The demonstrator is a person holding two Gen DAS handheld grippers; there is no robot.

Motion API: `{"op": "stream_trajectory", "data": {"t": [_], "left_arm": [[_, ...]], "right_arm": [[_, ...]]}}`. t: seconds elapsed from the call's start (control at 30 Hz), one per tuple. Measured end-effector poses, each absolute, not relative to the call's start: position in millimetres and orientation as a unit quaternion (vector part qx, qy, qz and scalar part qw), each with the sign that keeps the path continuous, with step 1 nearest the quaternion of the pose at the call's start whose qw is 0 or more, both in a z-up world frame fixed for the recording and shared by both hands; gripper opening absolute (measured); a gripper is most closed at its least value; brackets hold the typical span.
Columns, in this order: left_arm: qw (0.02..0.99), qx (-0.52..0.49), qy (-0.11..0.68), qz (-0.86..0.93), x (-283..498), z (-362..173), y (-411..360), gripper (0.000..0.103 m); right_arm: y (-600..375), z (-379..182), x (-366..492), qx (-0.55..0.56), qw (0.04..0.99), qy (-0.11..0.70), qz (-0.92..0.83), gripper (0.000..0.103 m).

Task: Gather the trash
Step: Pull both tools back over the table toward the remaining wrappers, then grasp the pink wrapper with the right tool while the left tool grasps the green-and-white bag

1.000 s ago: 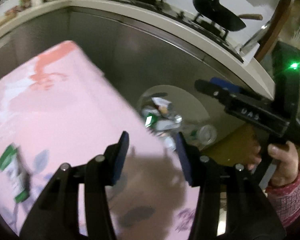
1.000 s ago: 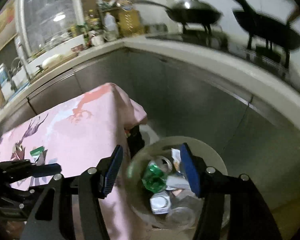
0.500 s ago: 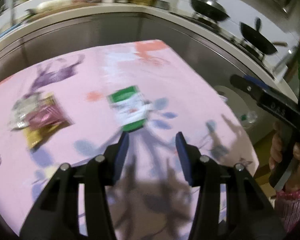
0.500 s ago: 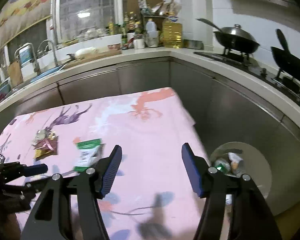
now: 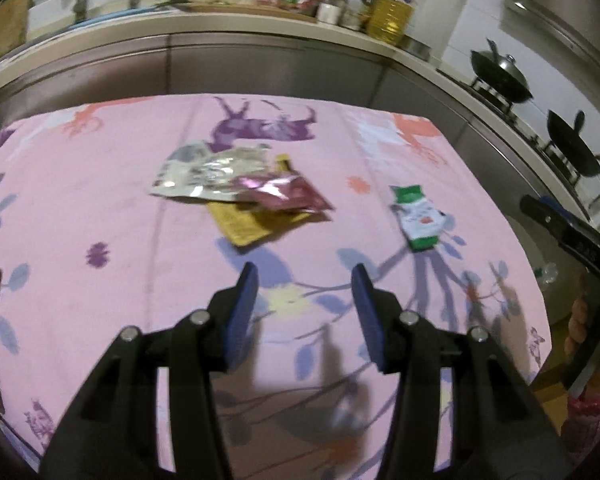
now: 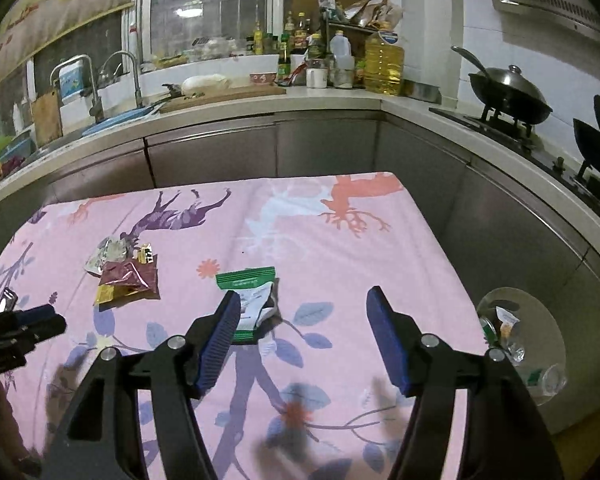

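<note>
On the pink-clothed worktop (image 6: 340, 240), the wrapper pile (image 5: 240, 196) lies ahead of the left gripper (image 5: 304, 300), whose jaws stand apart and empty. The green-and-white packet (image 6: 250, 300) lies lengthwise toward the right gripper (image 6: 300, 336), just beyond its left jaw; its jaws, just widening, grasp nothing. The right hand is judged nearer.

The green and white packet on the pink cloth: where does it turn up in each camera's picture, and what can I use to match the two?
Left wrist view: green and white packet lies right of centre, beyond and right of the left gripper.
Right wrist view: the packet lies near centre, partly behind the right gripper's left finger.
Shared landmark: the pile of wrappers, to the packet's left in both.
</note>
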State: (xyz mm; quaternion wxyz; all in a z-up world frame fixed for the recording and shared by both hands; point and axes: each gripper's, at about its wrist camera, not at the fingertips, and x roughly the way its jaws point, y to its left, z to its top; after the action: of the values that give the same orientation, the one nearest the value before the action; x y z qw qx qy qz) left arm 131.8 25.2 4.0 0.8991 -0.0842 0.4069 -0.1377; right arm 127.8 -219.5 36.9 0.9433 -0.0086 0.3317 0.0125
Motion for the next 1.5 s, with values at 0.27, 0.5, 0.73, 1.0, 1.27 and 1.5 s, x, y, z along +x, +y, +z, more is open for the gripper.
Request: {"op": "stream_trajectory", "data": {"t": [0.27, 0.5, 0.73, 1.0, 1.27, 1.5], "left_arm": [[0.900, -0.102, 0.407, -0.118, 131.5, 0.4, 53.0, 0.046], [0.899, -0.105, 0.410, -0.114, 133.7, -2.4, 59.8, 0.046], [0.896, -0.110, 0.416, -0.111, 136.0, -7.2, 65.1, 0.046], [0.895, -0.112, 0.418, -0.110, 138.1, -9.6, 68.5, 0.046], [0.889, -0.123, 0.422, -0.128, 147.6, -7.2, 66.3, 0.062], [0.887, -0.133, 0.421, -0.135, 168.3, -9.0, 61.8, 0.072]], "right_arm": [[-197.6, 32.1, 134.6, -0.033, 0.941, 0.338, 0.009, 0.063], [-192.2, 28.6, 138.9, -0.037, 0.939, 0.342, 0.009, 0.064], [-187.5, 24.6, 143.8, -0.047, 0.936, 0.348, 0.006, 0.067], [-184.4, 20.1, 149.0, -0.049, 0.934, 0.354, 0.008, 0.067], [-218.8, 21.4, 140.3, 0.084, 0.939, 0.327, 0.068, 0.067], [-230.4, 13.9, 133.7, 0.148, 0.930, 0.314, 0.119, 0.056]]}}
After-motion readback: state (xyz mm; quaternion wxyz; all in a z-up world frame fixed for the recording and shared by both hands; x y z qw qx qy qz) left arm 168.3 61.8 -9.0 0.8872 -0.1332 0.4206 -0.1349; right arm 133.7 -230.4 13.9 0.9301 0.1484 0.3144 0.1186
